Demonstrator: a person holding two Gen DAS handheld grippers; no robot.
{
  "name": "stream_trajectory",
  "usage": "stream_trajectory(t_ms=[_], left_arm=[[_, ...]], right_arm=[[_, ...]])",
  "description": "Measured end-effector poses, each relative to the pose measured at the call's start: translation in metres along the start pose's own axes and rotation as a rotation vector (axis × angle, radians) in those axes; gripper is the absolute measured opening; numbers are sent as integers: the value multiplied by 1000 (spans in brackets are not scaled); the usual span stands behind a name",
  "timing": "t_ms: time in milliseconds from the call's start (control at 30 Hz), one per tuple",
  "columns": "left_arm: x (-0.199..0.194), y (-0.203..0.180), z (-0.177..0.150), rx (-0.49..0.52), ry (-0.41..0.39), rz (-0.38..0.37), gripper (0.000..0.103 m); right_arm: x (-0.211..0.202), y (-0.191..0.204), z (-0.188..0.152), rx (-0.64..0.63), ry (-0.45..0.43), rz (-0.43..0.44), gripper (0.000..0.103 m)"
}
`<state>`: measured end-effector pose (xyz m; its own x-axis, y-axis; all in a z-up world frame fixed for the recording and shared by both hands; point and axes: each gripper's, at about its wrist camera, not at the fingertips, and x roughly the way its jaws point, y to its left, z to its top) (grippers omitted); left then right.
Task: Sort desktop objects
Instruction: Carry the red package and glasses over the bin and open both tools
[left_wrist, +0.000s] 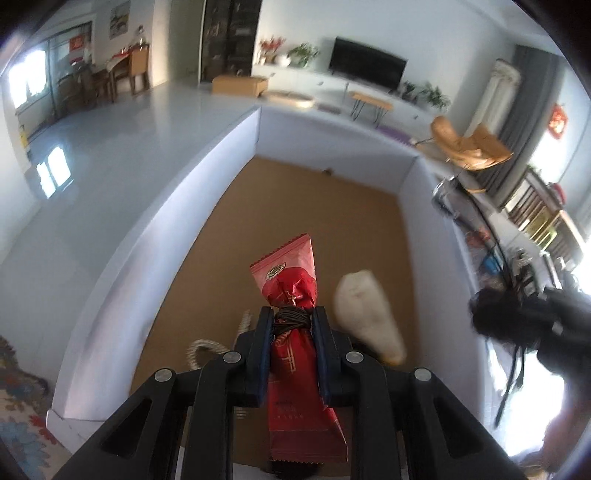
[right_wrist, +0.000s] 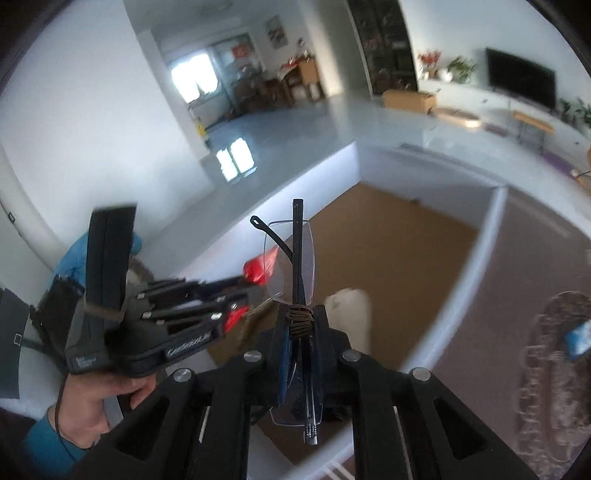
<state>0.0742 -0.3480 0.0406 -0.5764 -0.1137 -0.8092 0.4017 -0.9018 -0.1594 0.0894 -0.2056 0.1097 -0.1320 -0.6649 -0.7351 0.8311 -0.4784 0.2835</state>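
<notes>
The left gripper (left_wrist: 291, 321) is clamped on a red snack packet (left_wrist: 291, 284), pinched at the waist so that the crimped top stands up past the fingertips and the tail hangs down between the arms. The right gripper (right_wrist: 300, 317) is clamped on a pair of folded glasses (right_wrist: 291, 258), held by the stacked temples with one rimless lens sticking out beyond the tips. Both hang over the brown floor of a white-walled box (left_wrist: 177, 206), where a white shell-like thing (left_wrist: 365, 314) and a pale loop of cord (left_wrist: 207, 347) already lie. In the right wrist view the left gripper shows close at the left, borne by a hand (right_wrist: 92, 402) in a blue sleeve.

The step in hand looks like carrying both things to their spot in the box. To do it well, each should probably be lowered near the floor before the grip is loosed, the glasses most of all, since a lens dropped from height could scratch or crack. The two grippers sit near each other, so setting down one at a time, clear of the shell, seems safer.
</notes>
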Motion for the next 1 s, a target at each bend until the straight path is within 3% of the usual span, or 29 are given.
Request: stream_trajectory(t_ms=[33,100,133,200,233,333,400,467,567,800,900,1000], left_arm=[[8,4,-1,-9,27,11,26],[20,8,-5,-24,72,39,56],[23,8,-9,-30,79,80,62],[14,10,-12,-49,31,68,74],[10,9,-13,-53,8,79,84],[1,6,-18,-53,-49,112,88],[-4,2,-23,-44,-82,126,88],[-9,-7,-28,-31,-116,118,88],[-23,-34,-38,19,-176,57,88],[-72,-155,-56,230,-259,-210,89],[-77,-210,-64,293,-232,-342,102],[-60,-257,-77,351,-182,-410,103]], right_arm=[[14,1,-2,15,20,19,14],[27,-2,-8,49,41,51,27],[32,-4,-11,76,50,66,49],[30,-14,-16,112,20,60,66],[25,-18,-18,130,-2,82,75],[2,-31,-26,149,-72,102,77],[-18,-42,-34,133,-144,68,79],[-42,-56,-54,104,-218,-30,93],[-64,-92,-93,83,-259,-197,99],[-118,-219,-229,260,-105,-646,99],[-148,-258,-262,337,-60,-752,99],[-165,-285,-282,421,-63,-768,99]])
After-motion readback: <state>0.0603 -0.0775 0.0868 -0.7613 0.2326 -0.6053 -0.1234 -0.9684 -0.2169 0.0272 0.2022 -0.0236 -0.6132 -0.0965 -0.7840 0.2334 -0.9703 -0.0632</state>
